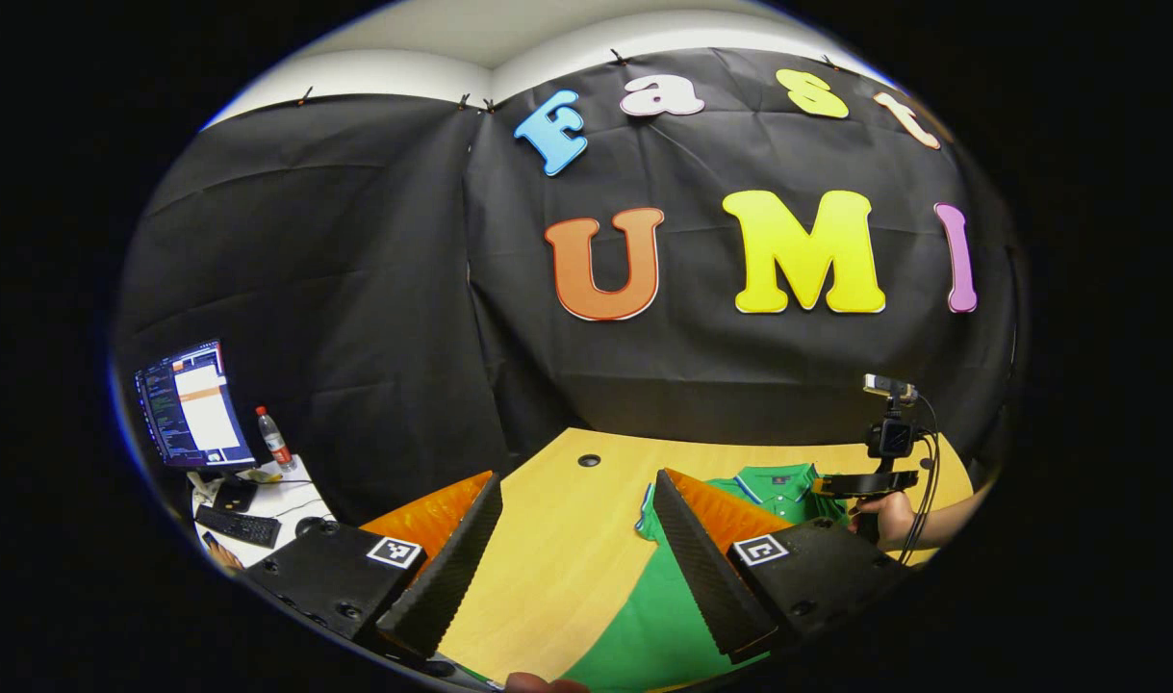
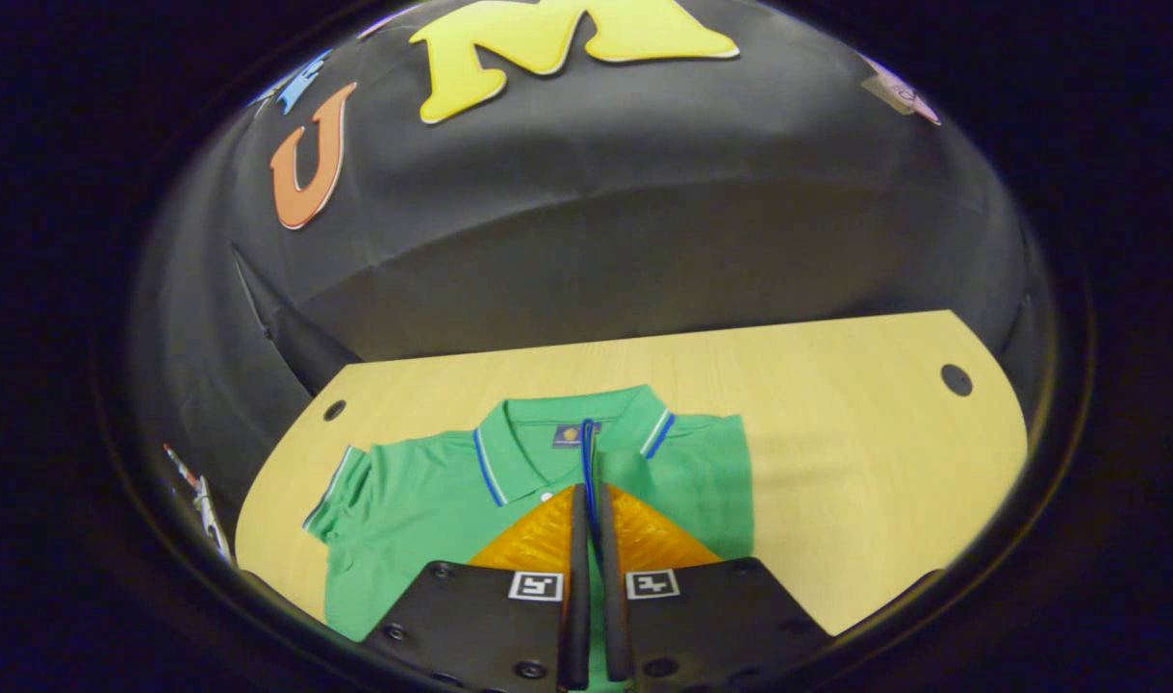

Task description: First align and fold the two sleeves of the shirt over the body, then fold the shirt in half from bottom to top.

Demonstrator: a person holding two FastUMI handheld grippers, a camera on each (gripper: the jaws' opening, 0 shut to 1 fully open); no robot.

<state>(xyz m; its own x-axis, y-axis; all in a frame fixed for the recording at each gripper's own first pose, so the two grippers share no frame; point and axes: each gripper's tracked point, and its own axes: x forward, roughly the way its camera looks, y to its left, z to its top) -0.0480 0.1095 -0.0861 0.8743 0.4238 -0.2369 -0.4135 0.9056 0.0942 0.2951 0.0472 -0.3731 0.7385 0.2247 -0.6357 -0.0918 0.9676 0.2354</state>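
Smooth wooden table (image 2: pixel 836 462) bears soft green shirt (image 2: pixel 413 500) (ribbed collar).

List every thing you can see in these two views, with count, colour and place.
shirt: one, green, flat on the table, one sleeve folded over the body
table: one, light wood, under the shirt
monitor: one, lit, on a side desk
bottle: one, clear with red label, beside the monitor
keyboard: one, black, on the side desk
left gripper: one, jaws wide apart over the table
right gripper: one, jaws closed on a shirt edge
hand: one, holding the right gripper
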